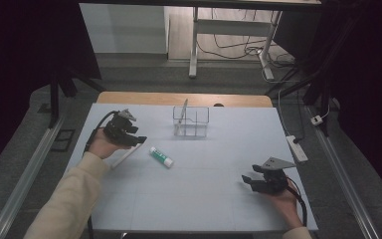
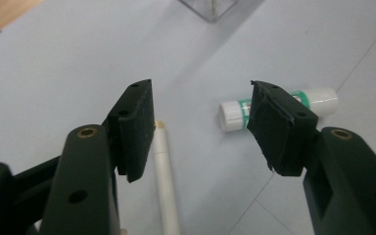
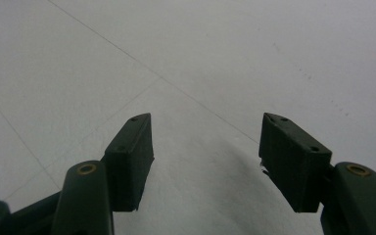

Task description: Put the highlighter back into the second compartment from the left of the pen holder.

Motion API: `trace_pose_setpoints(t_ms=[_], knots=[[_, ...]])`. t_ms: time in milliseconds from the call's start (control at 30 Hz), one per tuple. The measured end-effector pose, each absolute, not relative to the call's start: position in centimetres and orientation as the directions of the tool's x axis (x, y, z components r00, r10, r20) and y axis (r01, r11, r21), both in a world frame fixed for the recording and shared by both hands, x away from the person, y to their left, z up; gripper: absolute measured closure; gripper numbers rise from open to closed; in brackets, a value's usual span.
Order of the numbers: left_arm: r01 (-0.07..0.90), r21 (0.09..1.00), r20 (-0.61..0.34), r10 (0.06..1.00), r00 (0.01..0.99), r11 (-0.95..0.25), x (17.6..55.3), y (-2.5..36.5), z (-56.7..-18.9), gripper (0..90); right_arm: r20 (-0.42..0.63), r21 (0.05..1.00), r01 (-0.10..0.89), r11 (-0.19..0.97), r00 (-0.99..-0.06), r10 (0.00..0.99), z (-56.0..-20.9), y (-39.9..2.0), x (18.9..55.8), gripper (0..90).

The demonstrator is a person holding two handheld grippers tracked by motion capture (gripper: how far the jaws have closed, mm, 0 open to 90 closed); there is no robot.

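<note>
High view: left gripper is over the near end of a white pen, with a glue stick just beside to its right, both on the table. A clear organizer box sits farther back with one thin item already upright in it. Right gripper rests near the front right, away from everything.

Left gripper view: jaws open wide, nothing between the pads. Pen lies by the left pad, glue stick half hidden behind the right pad. Likely next: centre on one item, drop level, close mid-body.

Right gripper view: jaws open, empty, bare table. The box contents are too small to identify.
</note>
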State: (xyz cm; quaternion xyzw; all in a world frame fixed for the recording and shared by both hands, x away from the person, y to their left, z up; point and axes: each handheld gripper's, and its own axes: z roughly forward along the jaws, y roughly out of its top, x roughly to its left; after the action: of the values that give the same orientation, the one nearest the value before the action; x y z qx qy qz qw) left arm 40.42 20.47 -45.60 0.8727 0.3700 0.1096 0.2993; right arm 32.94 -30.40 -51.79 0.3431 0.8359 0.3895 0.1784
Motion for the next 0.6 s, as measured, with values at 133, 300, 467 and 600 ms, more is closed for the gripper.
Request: trace_pose_setpoints(t_ms=[133, 300, 467, 600], knots=[[0.600, 0.586, -0.037, 0.721, 0.692, -0.545, 40.7, 20.7, -46.5, 42.2, -0.030, 0.771, 0.437, 0.464, -0.702, 0.712, -51.8, -30.4, 32.9, 36.6], [0.621, 0.563, -0.040, 0.733, 0.679, -0.545, 40.9, 20.9, -47.4, 42.2, -0.035, 0.766, 0.439, 0.470, -0.701, 0.712, -51.8, -30.5, 32.9, 36.6], [0.640, 0.540, -0.043, 0.741, 0.670, -0.547, 41.4, 21.0, -48.1, 41.8, -0.028, 0.768, 0.437, 0.468, -0.707, 0.707, -51.8, -30.4, 32.9, 36.6], [0.651, 0.522, -0.036, 0.748, 0.662, -0.551, 41.7, 20.8, -48.5, 40.9, -0.027, 0.771, 0.437, 0.464, -0.706, 0.708, -51.9, -30.4, 32.8, 36.6]])
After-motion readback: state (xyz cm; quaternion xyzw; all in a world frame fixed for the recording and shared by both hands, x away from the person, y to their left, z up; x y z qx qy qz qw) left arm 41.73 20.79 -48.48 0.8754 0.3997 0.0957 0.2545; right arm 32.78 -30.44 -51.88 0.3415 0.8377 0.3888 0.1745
